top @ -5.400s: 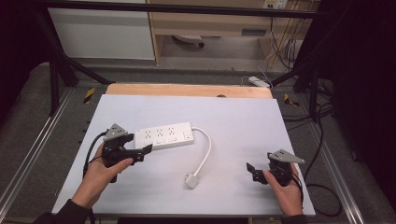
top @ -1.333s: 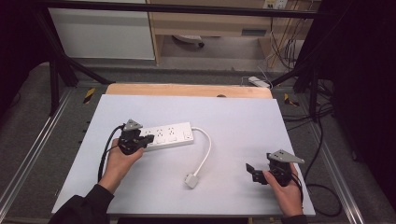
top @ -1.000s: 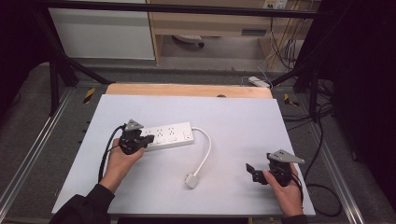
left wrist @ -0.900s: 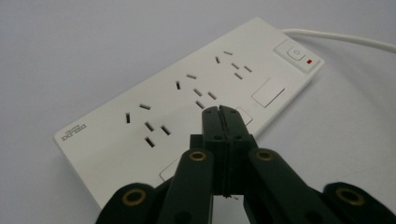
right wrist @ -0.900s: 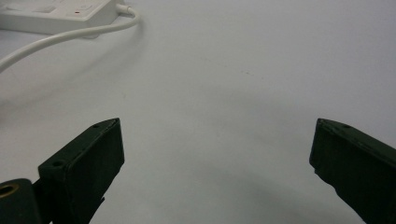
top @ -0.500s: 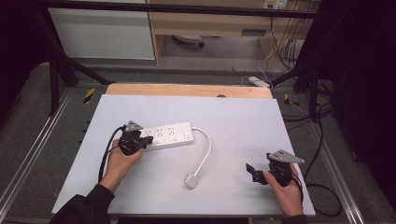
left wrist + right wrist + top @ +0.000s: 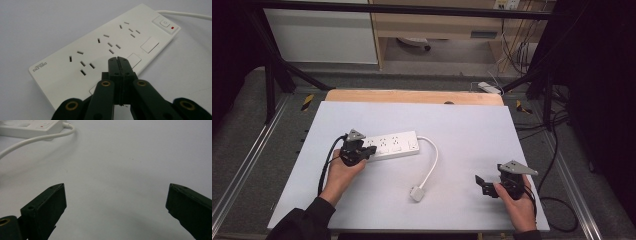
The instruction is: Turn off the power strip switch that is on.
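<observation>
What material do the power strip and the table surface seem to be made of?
Power strip: probably hard white plastic with a smooth, slightly glossy finish; the slots and button edges look crisply moulded. Table surface: a matte pale grey sheet, perhaps laminate or a mat. Wood-coloured board: it shows at the far edge, likely plywood.

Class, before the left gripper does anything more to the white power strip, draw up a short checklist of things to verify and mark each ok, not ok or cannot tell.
1. Left gripper shut, nothing between its jaws: ok.
2. Its tips sit over the power strip, near the square buttons: ok.
3. Tips actually touching the strip: cannot tell.
4. Right gripper open and well apart from the strip: ok.
5. Plug lying loose on the table, cable not snagged: ok.
6. Red mark by the switch lit: cannot tell.
</observation>
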Available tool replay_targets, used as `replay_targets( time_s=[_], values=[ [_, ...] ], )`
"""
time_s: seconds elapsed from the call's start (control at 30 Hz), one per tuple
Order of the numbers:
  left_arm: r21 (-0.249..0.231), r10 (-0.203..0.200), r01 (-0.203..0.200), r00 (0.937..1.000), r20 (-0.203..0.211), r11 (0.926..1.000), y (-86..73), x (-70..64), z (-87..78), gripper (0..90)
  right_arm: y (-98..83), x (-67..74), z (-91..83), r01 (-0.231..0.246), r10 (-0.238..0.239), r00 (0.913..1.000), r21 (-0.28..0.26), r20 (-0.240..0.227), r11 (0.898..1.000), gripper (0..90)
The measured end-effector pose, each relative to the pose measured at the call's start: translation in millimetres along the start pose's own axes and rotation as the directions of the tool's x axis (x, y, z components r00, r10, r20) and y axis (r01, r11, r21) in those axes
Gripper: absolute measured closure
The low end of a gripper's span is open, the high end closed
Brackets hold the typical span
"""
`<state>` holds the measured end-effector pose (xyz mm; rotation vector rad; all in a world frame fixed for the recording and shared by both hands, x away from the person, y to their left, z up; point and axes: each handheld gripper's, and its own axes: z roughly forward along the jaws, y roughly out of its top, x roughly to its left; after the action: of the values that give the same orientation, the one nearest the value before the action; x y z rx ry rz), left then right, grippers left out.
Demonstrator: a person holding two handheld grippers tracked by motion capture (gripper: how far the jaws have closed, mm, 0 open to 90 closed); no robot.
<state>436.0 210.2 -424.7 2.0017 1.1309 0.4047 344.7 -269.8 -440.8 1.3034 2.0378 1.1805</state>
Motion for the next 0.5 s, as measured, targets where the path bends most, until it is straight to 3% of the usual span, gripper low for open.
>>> replay_targets(
  time_s=[0.5],
  values=[
    [-0.001, 0.004, -0.004, 0.9999, 0.016, 1.0000, 1.3, -2.2, 6.4, 90.0, -0.1, 0.3, 0.1, -0.001, 0.001, 1.0000, 0.003, -0.002, 1.000, 3.6]
  ],
)
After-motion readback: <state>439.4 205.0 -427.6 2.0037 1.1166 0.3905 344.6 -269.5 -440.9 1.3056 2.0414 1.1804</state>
